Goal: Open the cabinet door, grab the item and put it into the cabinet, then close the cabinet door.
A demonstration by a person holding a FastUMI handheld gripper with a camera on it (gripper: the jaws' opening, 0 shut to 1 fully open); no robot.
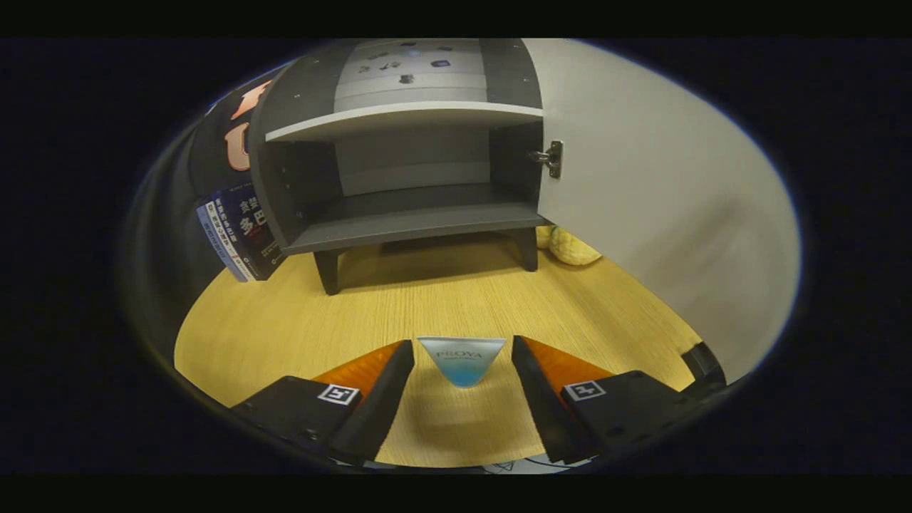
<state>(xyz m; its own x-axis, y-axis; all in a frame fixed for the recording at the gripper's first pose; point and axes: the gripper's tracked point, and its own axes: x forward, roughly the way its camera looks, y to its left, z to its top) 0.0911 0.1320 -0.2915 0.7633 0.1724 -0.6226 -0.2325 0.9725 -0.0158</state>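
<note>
Claw (463,367) spread open around a small blue-tinted packet (462,360), fingers not touching it; beyond, cabinet (399,171) with door (641,199) swung open.

Wooden tabletop (285,335) (black cloth wall (214,157))

We see a dark grey cabinet (399,171) with a pale grey shelf edge and a white door (641,214). Our table (285,328) is honey-yellow with fine wood grain. The small item (462,360) between our tool's (462,356) spread fingers fades from clear white to blue. A yellow soft thing (570,246) lies beside a navy-and-white box (239,231).
</note>
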